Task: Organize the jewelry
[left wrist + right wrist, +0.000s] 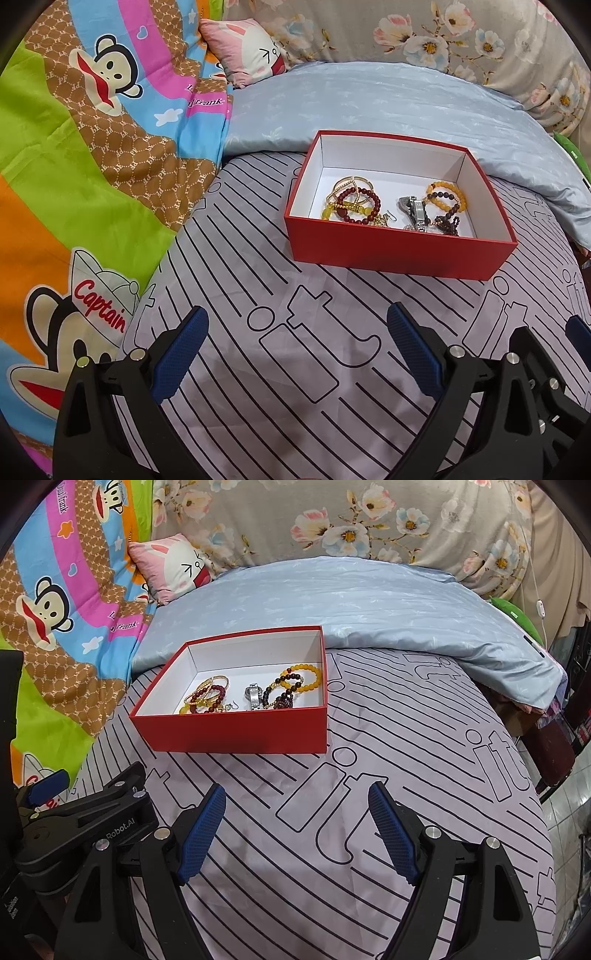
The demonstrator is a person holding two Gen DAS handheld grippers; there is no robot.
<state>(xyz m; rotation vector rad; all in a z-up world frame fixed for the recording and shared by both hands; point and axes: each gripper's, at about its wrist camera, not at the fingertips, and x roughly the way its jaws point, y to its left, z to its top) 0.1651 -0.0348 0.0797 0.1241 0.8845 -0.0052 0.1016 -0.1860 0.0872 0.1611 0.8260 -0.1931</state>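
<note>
The left gripper (pixel 295 350) hangs over the striped lilac bedsheet (pixel 332 406) with its blue-padded fingers (pixel 179 360) spread wide and nothing between them. The right gripper (pixel 297 830) hovers beside it in the same way, its fingers (pixel 201 836) set well apart over bare sheet; each tool shows at the edge of the other's view.

Beyond both sets of fingertips, and apart from them, a red box (pixel 391 247) with a white lining sits open on the sheet, no lid on it. The jewelry lies inside on the box floor: a dark red bead bracelet (pixel 358 205) over gold bangles (pixel 351 184) and yellow beads on one side, a silver watch (pixel 415 214) near the middle, and an amber-yellow bead bracelet (pixel 445 195) tangled with darker bead strings on the other. Only open sheet lies between the grippers and the box.

Behind the box lies a pale blue quilt (pixel 369 99). A bright cartoon-monkey blanket (pixel 74 166) is heaped to the left, a pink rabbit cushion (pixel 247 51) sits at the back, and a floral cover (pixel 461 33) runs across the far side.
</note>
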